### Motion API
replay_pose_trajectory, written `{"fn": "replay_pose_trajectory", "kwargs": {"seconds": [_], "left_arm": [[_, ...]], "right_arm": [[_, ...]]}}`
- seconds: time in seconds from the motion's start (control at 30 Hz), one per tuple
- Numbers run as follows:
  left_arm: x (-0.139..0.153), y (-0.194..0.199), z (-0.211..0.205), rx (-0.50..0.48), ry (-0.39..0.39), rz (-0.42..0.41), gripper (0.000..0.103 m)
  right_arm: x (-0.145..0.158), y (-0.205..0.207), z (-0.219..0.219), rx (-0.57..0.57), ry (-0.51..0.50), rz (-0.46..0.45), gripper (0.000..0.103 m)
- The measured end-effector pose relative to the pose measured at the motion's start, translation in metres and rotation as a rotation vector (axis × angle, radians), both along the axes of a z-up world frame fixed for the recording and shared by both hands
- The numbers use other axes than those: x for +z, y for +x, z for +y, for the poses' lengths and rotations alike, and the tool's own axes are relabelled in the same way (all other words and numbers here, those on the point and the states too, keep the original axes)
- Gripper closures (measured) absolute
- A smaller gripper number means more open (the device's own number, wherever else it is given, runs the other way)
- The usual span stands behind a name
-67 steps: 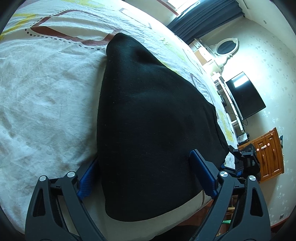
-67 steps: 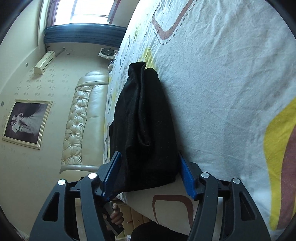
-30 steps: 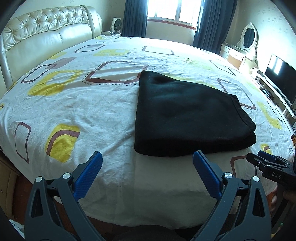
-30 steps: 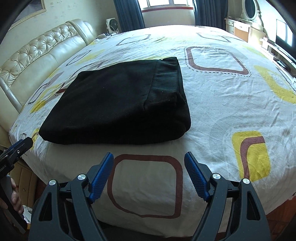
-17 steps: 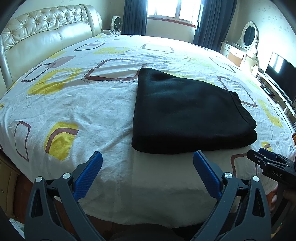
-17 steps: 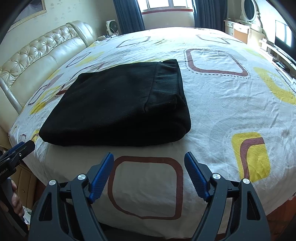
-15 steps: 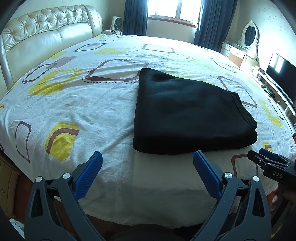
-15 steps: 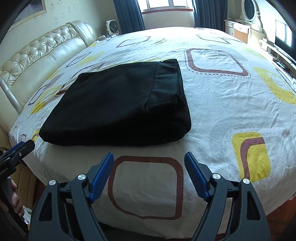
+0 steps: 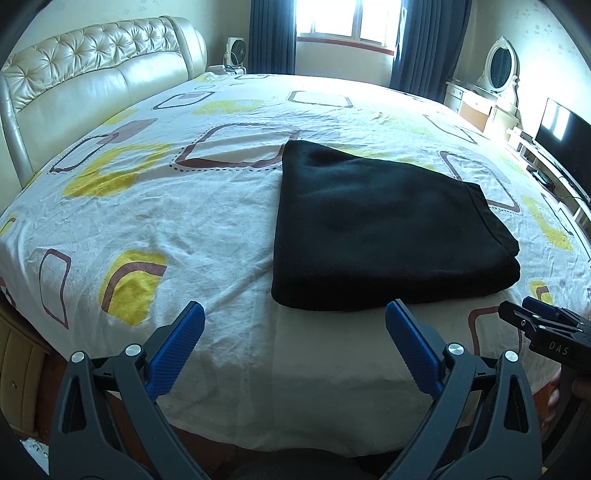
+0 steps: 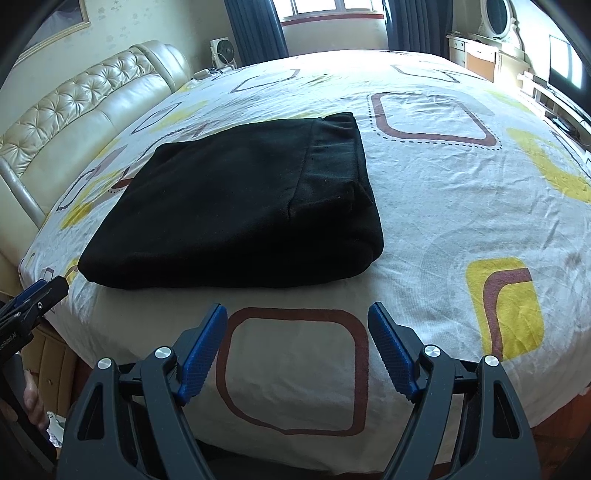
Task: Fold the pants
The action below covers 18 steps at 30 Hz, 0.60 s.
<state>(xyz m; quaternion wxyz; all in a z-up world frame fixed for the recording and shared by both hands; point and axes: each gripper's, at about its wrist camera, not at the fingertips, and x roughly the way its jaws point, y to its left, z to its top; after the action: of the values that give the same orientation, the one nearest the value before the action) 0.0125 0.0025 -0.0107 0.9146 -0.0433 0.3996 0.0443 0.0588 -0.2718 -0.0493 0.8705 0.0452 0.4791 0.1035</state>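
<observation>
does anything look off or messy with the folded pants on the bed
Nothing stands out. The black pants lie folded in a flat, compact stack on the bedsheet; the waistband end is slightly bunched. Both the left gripper and right gripper are open and clear of the pants.

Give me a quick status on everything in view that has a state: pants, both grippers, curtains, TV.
black pants: folded into a flat stack, lying on the bedsheet, not held.
left gripper: open, empty, short of the pants.
right gripper: open, empty, short of the pants.
curtains: drawn apart, window uncovered.
TV: screen dark.
</observation>
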Motion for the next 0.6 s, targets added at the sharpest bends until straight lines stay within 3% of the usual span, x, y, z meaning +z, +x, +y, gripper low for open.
{"fn": "replay_pose_trajectory", "kwargs": {"seconds": [0.6], "left_arm": [[0.0095, -0.0006, 0.0019, 0.029, 0.014, -0.035, 0.005]], "right_arm": [[-0.0036, 0.0, 0.006, 0.025, -0.002, 0.019, 0.026]]}}
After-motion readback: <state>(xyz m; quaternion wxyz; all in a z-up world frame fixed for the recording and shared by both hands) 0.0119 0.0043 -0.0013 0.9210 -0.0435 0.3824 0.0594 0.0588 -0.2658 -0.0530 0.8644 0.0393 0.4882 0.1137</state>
